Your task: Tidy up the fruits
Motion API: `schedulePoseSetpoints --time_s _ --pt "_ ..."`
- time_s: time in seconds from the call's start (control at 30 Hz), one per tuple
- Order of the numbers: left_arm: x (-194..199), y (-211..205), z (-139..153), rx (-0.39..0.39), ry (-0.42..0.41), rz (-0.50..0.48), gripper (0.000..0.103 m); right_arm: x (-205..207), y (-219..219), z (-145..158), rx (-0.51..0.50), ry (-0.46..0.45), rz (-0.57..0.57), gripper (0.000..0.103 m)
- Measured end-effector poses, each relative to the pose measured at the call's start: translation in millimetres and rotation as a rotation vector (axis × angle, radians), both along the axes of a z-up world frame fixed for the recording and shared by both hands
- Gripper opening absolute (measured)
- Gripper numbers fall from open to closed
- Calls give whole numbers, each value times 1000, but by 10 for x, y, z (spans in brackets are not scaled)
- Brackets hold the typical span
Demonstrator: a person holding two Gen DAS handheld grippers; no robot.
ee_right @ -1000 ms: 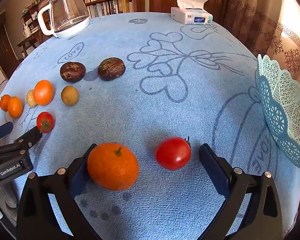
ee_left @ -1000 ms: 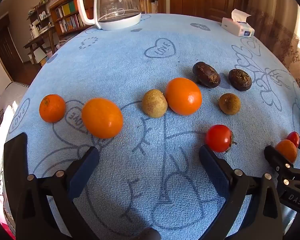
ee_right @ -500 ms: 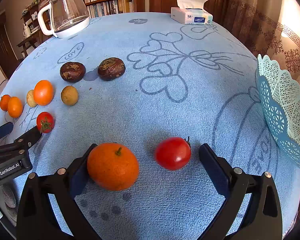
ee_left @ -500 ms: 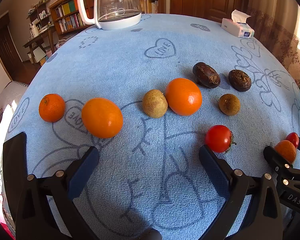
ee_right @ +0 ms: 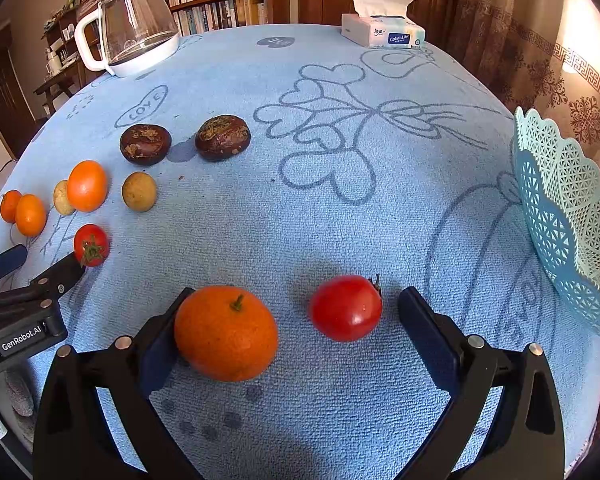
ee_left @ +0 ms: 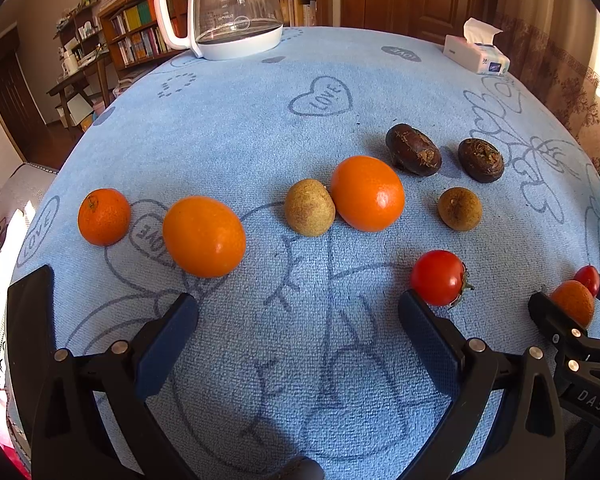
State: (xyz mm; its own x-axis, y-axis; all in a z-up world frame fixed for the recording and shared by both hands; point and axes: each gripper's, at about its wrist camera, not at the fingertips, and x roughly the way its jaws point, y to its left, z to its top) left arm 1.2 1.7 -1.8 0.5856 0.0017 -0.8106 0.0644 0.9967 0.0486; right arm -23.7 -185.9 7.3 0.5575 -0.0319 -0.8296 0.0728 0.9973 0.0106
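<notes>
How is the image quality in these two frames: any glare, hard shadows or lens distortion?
Left wrist view: strong fisheye bends the blue tablecloth into a dome, with glints on the tomato. Right wrist view: blown-out light at the curtain, hard shadows beside the dark fruits, and sharp focus.
</notes>
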Motion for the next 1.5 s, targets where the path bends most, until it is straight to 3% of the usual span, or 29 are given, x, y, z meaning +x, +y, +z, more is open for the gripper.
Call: schedulePoseSetpoints --time_s 0.5,0.67,0.83,1.33,1.5 --pt "10 7 4 3 -2 6 98 -12 -6 5 5 9 37 101" --pt "-15 60 53 -39 -18 11 98 -24 4 29 1 -5 40 101" --pt "-92 116 177 -73 -76 21 98 -104 7 139 15 -73 48 101" --pt "-316 179 722 -18 -278 35 98 -278 110 561 -3 -287 92 101" --pt "-313 285 805 -18 -296 59 98 -314 152 673 -4 -330 106 101"
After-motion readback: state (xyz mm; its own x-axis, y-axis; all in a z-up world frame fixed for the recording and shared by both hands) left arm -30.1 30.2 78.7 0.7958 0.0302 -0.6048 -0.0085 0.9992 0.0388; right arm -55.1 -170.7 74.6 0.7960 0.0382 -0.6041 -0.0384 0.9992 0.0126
